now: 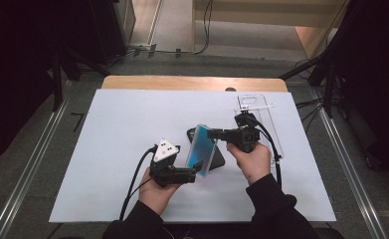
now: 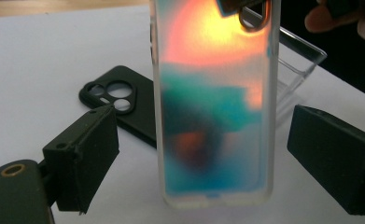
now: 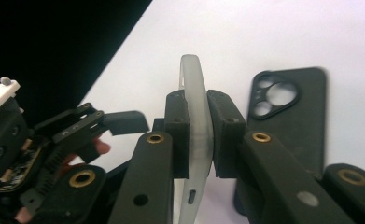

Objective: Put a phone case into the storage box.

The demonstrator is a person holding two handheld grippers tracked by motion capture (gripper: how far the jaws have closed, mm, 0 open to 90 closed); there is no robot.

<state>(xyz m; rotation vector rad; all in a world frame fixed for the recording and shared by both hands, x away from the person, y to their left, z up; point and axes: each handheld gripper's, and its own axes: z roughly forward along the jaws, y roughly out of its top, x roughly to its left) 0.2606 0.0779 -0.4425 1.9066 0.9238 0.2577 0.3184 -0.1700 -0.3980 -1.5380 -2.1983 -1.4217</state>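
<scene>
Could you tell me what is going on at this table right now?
A person is working with a hand-held gripper in each hand over a white table. The right gripper is clamped on the edge of a frosted, colourful phone case, holding it up off the table. The left gripper has its jaws open on either side of the case without pressing on it. A black phone case lies flat on the table behind, and a clear case lies farther back on the right.
</scene>
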